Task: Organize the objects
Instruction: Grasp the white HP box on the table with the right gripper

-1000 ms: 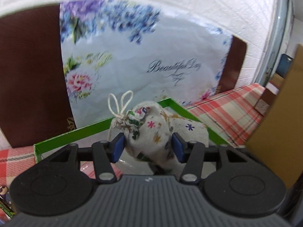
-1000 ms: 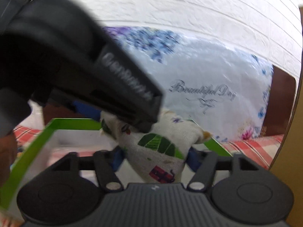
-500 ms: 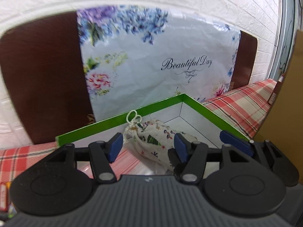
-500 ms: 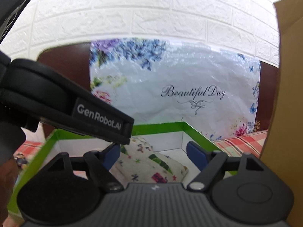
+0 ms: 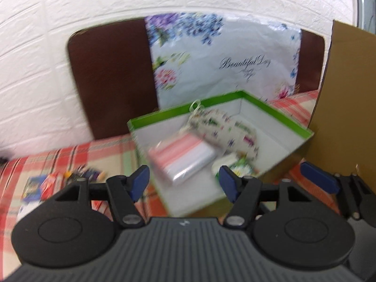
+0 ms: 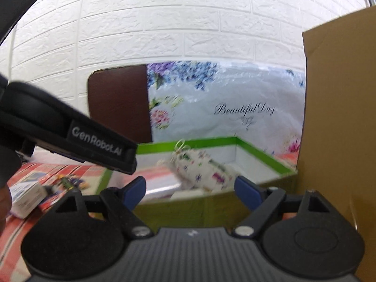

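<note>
Printed drawstring pouch (image 5: 221,129) lies on its side in green-rimmed box (image 5: 277,115), near far corner, beside pink-striped packet (image 5: 183,157).

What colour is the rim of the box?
Bright green rim, clearest in the left wrist view.

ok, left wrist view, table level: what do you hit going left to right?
Small packets on the plaid cloth → green-rimmed box → pink-striped clear pack → floral drawstring pouch → cardboard panel.
</note>
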